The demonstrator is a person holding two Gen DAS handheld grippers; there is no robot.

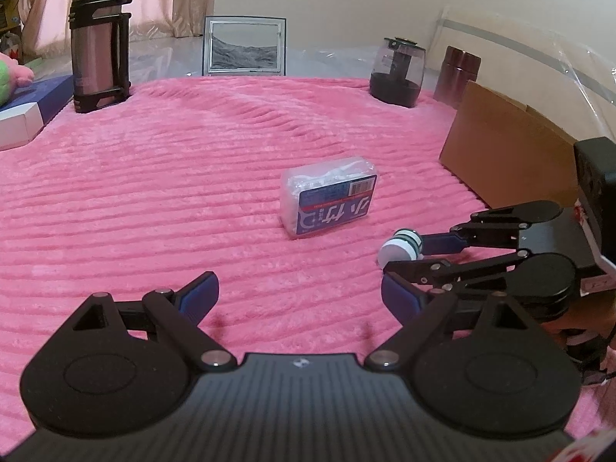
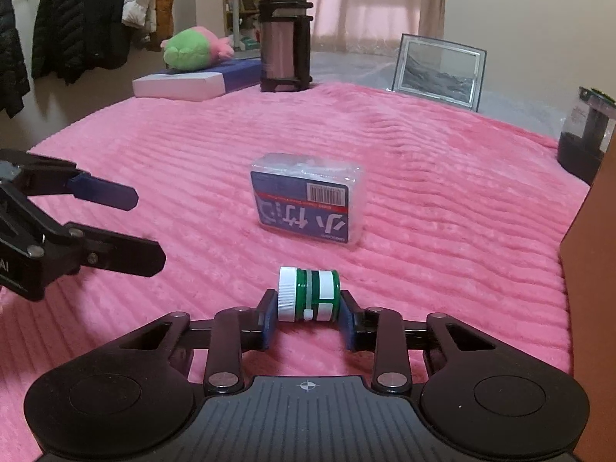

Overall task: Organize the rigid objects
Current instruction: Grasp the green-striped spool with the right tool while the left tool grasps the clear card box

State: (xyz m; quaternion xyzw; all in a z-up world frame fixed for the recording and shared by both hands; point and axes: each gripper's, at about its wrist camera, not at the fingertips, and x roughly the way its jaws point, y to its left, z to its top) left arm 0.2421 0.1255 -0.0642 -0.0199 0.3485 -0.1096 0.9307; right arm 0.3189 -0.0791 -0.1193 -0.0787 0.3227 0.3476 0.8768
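A small green jar with a white cap lies on its side on the pink ribbed blanket, and my right gripper is shut on it, one blue pad against each end. From the left wrist view the same jar shows at the tips of the right gripper. A clear plastic box with a blue label lies just beyond it, mid-blanket. My left gripper hovers open over bare blanket, nearer than the box and left of the jar, holding nothing.
At the blanket's far edge stand a steel thermos, a picture frame, a dark glass jar and a brown canister. A cardboard box stands at the right. A blue-and-white box with a plush toy lies far left.
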